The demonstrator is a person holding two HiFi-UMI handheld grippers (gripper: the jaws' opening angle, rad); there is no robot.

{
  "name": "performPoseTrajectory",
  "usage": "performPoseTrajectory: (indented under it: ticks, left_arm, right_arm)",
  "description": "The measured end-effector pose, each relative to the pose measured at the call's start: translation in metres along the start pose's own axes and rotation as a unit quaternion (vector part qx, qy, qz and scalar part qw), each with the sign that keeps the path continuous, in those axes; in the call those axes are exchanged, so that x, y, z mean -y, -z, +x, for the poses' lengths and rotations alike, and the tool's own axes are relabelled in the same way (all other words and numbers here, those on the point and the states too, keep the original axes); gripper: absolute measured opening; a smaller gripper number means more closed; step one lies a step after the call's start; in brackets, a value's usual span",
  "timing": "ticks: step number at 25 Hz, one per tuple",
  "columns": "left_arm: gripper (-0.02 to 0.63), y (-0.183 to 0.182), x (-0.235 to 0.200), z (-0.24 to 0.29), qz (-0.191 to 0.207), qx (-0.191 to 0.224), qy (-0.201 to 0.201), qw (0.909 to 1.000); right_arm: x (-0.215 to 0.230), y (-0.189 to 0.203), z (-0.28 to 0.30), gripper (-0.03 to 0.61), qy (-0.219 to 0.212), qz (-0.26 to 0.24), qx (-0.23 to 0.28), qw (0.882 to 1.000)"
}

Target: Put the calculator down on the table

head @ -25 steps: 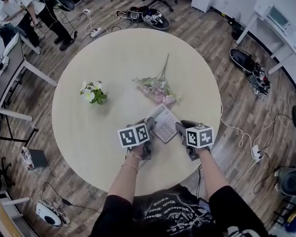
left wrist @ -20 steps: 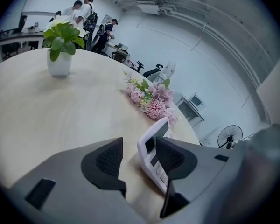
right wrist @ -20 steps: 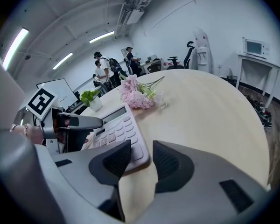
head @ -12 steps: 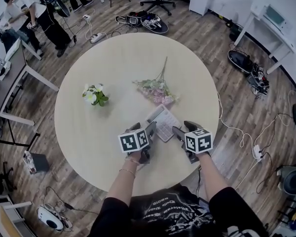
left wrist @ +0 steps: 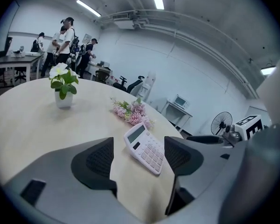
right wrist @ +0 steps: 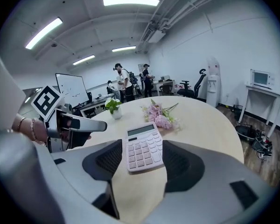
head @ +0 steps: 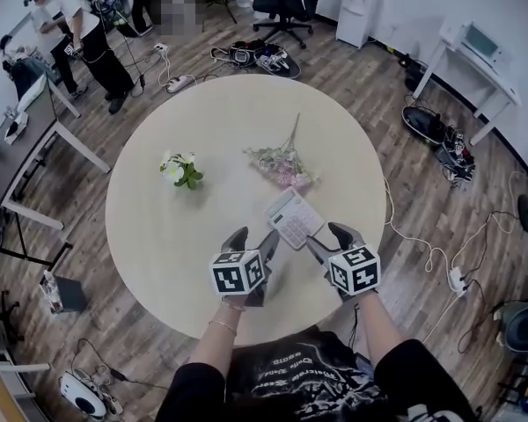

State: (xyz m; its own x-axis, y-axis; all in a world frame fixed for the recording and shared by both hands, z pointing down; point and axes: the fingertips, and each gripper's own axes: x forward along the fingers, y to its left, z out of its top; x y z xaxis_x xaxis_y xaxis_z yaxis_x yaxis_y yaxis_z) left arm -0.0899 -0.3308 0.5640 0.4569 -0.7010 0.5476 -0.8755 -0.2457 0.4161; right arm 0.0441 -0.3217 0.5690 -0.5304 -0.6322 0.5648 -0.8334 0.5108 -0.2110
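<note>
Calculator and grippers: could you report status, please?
Left gripper opening, empty. Right gripper open, empty. Pale pink calculator flat on round beige table. Pink bouquet beyond.

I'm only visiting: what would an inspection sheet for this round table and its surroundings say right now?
Surface: round pale wooden table.
Job's things: pale pink calculator lying flat on the table, untouched.
Clutter: white-flowered plant in small white pot; bunch of pink flowers.
Grippers: left hand-held gripper jaws opening, empty; right hand-held gripper open, empty.
Cables: white cords and power strips on wooden floor.
Surroundings: people standing far left; black office chair.
</note>
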Motion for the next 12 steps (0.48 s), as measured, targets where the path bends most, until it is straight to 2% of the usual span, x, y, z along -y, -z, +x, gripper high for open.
performPoseTrajectory:
  ticks: [2,7,12]
  left_arm:
    - [0.342,0.002,0.006,-0.015,0.011,0.013,0.003,0.9998]
    - [0.342,0.012,0.021,-0.057,0.068,0.033,0.014,0.997]
    - [0.342,0.031,0.035,-0.097,0.106,0.047,0.029,0.9928]
  right_arm:
    - [-0.012,-0.005,-0.014,0.276,0.002,-0.01,0.016,1.0]
    - [-0.045,-0.012,-0.044,0.272,0.004,-0.034,0.055,0.998]
    - [-0.077,-0.007,-0.077,0.264,0.006,-0.052,0.089,0.995]
